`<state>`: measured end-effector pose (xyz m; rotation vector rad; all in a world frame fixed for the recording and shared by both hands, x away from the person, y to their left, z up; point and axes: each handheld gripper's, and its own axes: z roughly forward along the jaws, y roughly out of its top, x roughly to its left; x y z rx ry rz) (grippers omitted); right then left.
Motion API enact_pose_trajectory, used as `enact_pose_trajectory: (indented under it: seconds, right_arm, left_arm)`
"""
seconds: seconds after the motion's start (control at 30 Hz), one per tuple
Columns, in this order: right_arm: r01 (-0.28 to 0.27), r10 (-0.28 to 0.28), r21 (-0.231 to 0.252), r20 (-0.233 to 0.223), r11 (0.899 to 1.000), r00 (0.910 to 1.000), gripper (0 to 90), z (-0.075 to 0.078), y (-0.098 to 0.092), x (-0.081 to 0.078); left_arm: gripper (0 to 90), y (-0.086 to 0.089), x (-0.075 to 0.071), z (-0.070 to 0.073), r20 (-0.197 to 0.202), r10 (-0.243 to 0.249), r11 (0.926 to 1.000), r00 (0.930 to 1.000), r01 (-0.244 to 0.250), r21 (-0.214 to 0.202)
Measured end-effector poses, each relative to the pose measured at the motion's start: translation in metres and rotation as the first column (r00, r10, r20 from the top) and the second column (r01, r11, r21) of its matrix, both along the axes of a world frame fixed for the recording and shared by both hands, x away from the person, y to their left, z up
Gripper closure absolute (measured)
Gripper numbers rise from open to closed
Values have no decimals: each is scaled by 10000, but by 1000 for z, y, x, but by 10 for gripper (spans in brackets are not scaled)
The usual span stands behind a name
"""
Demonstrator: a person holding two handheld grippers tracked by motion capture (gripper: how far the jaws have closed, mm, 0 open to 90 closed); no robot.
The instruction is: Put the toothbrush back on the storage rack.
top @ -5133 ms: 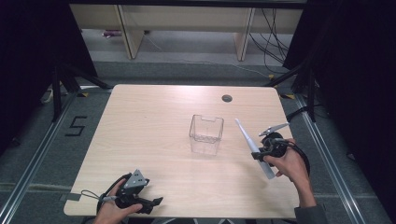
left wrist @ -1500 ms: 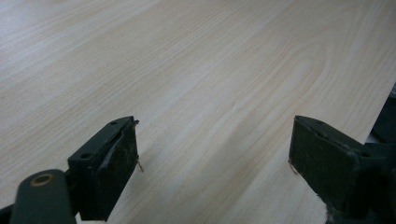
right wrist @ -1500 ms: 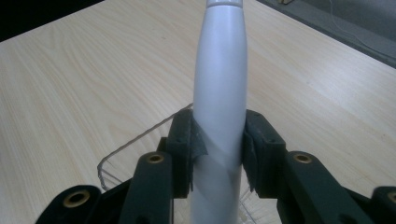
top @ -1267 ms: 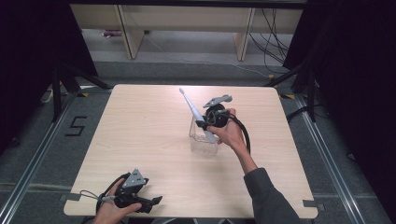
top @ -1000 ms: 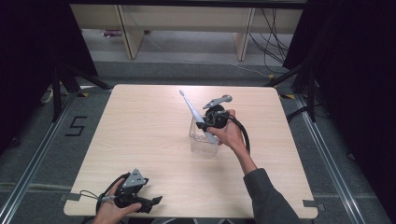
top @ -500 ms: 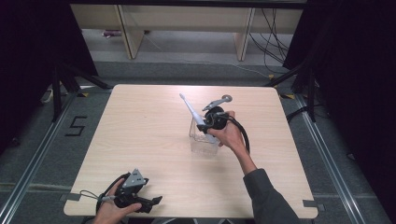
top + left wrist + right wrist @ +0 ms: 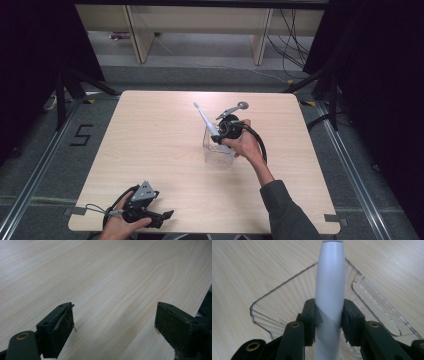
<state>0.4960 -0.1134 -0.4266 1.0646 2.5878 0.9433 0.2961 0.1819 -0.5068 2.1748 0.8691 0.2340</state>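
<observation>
My right gripper [image 7: 218, 135] [image 7: 329, 317] is shut on a white electric toothbrush [image 7: 206, 121] [image 7: 329, 290], both pads pressed against its handle. The toothbrush slants up and to the left over a clear plastic box [image 7: 218, 149] [image 7: 287, 305] near the table's middle, its lower end down inside the box. My left gripper [image 7: 162, 217] [image 7: 115, 330] rests at the table's near left edge, jaws wide apart with bare wood between them.
The light wooden table [image 7: 150, 140] has a small dark hole [image 7: 242, 104] near its far edge. Black frame legs and shelving stand beyond the table. The right gripper's cable [image 7: 260, 145] loops beside the hand.
Five seconds ago the right gripper held the toothbrush at the table's right side; it has since carried it over the clear box. Over the last second nothing has visibly moved.
</observation>
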Motion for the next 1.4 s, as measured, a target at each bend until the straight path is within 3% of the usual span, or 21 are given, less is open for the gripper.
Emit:
enact_pose_trajectory:
  seconds: [0.4, 0.47, 0.57, 0.8, 0.97, 1.23, 1.27, 1.4]
  right_arm:
    - [-37, 36, -5, -441, 10000, 9990, 660, -1, -3, 3]
    - [-240, 240, 22, -174, 9997, 9996, 660, -2, -3, 4]
    - [-84, 83, -16, -582, 10000, 9983, 659, -2, -2, 2]
    - [-213, 214, 31, -621, 9998, 9978, 646, -3, -3, 2]
    - [-249, 254, 174, -287, 9995, 9993, 615, 1, -6, 0]
    - [70, -59, 585, -202, 9983, 9998, 584, 13, -12, -8]
    - [-277, 256, 643, 336, 9975, 9991, 563, 15, -13, -7]
    - [-421, 378, 866, 506, 9954, 9980, 539, 18, -15, -9]
  left_arm:
    - [149, -1, -1, -1, -56, 74, 9998, 10000, -75, -206]
    - [149, -2, -1, -1, -103, 141, 9996, 9998, -143, -231]
    - [149, -2, -1, -1, -48, 63, 9998, 10000, -64, -198]
    - [149, -2, -1, -1, -51, 63, 9998, 10000, -64, -199]
    - [149, -2, -1, -1, -57, 89, 9998, 9999, -90, -152]
    - [149, -2, -1, -1, -6, 18, 9998, 10000, -18, -202]
    - [149, -2, 0, -1, 13, 18, 9998, 10000, -18, -181]
    - [149, -2, -1, -1, -29, 22, 9998, 10000, -22, -215]
